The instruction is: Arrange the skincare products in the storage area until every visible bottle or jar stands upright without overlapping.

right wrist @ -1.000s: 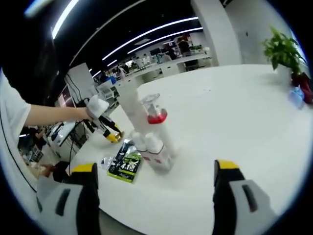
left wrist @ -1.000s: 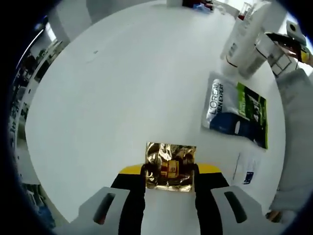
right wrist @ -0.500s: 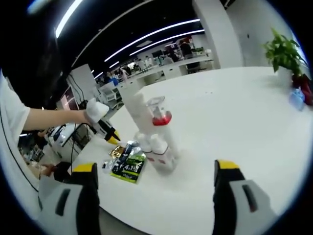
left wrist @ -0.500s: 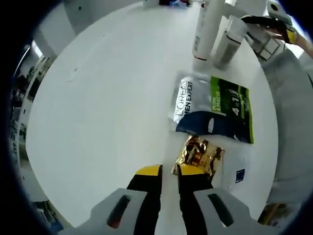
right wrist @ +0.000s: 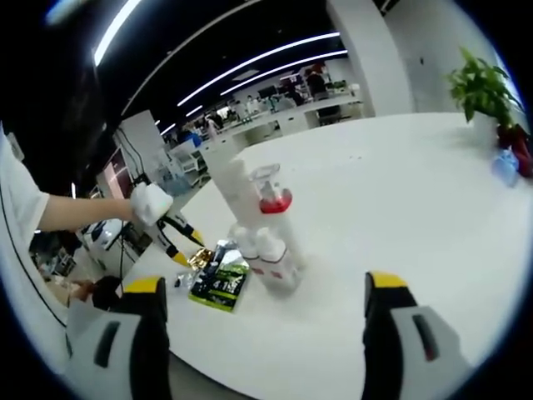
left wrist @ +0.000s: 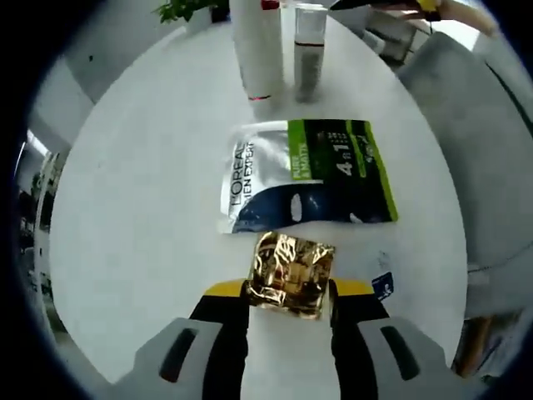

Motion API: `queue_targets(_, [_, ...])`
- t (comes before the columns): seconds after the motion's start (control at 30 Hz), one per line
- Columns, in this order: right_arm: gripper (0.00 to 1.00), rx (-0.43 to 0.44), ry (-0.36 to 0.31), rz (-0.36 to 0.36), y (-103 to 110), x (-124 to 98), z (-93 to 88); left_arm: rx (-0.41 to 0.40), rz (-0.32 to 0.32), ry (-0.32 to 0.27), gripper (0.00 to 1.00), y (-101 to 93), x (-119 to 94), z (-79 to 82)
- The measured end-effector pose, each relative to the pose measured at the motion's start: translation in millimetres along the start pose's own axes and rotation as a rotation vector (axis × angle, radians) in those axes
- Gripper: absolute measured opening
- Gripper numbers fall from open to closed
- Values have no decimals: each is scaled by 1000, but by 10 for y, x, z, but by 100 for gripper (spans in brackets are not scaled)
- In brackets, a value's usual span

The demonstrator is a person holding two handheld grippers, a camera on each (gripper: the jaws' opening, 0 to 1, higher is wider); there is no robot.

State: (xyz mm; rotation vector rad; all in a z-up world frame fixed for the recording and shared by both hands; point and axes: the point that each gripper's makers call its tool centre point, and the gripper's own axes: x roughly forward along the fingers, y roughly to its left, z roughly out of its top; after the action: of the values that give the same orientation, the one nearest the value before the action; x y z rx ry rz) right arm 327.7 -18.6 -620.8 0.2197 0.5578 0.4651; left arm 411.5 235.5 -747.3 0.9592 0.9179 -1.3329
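Left claw (left wrist: 287,304) sits nearest, jaws part open with the gold foil sachet (left wrist: 291,274) between the yellow tips; tips look to touch its sides, grip can't be confirmed, sachet lies flat on the white counter (left wrist: 141,208). Just beyond, touching or nearly so, the L'Oreal Men Expert pouch (left wrist: 304,175) lies flat. A small white card (left wrist: 382,283) lies right of the sachet. Farther off a tall white bottle (left wrist: 257,50) and a slimmer tube (left wrist: 308,46) stand upright, side by side

Right claw (right wrist: 260,312) is wide open, holding nothing, hovering over the counter short of the bottle cluster (right wrist: 258,242); green pouch (right wrist: 218,283) lies beside it

Step, as I judge: placing the flat sachets near the upright bottles. Next move calls for keeping the sachet clear of the pouch edge, no overlap, then checking the bottles stand
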Motion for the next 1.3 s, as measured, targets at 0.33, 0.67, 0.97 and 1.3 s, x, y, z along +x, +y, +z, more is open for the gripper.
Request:
queue_targets(0.33, [99,3,1,-7,-21,1,2,18,-5,32,47,13,21,-25])
queue_targets(0.67, [99,4,5,-7,-5,9,-25,-93,0,20,37,105,-8,-49])
queue_targets(0.97, [99,4,3,-14,-28,-11,-15,-133,14,7,37,184,4,-79])
queue_targets(1.3, [99,4,3,-14,-22,-13,-13,-141,17,15,37,213,1,-102])
